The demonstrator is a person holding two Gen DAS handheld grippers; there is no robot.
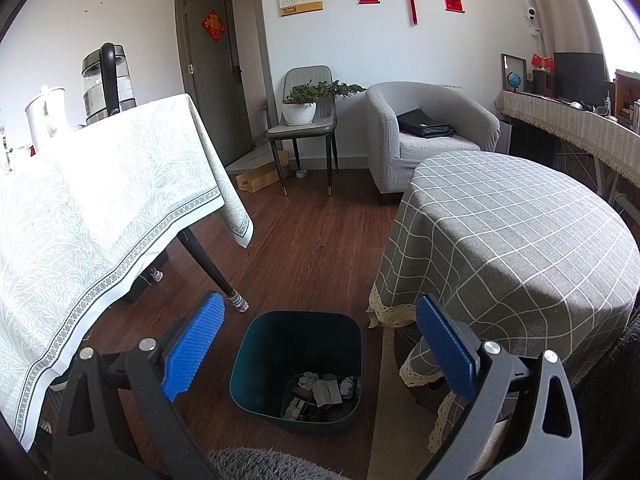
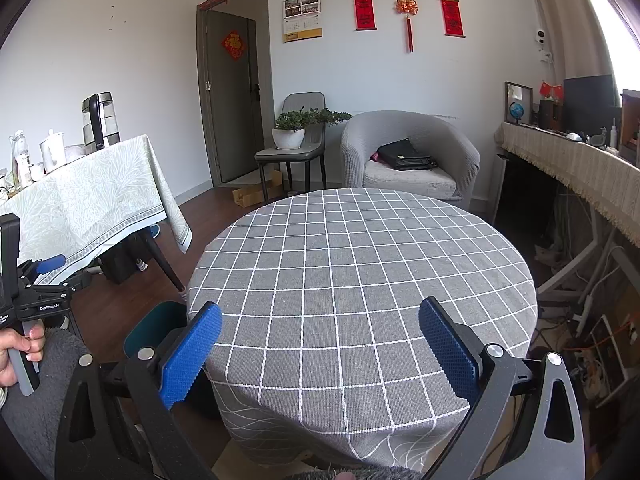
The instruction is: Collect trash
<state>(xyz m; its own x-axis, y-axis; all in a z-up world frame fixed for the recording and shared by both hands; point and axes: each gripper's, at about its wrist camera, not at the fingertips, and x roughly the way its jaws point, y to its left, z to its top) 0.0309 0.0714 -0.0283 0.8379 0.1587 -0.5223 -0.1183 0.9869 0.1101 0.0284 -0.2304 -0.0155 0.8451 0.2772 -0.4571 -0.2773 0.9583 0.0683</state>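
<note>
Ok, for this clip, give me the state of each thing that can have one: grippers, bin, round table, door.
Left hand-held gripper: open, holding nothing, above the bin.
Right hand-held gripper: open, holding nothing, over the round table.
Bin: no lid, trash lying at its bottom.
Round table: covered by a checked cloth, no trash visible.
Door: open.

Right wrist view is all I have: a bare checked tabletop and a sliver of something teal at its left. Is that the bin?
Observer: Yes. The left wrist view shows the whole bin on the floor between the two tables.
Operator: Anything in it?
Observer: Crumpled paper and scraps lie at its bottom.
Operator: Is the left gripper carrying anything?
Observer: No. The left gripper is open and empty, above the bin.
Operator: And mine?
Observer: The right gripper is open too, over the round table.
</note>
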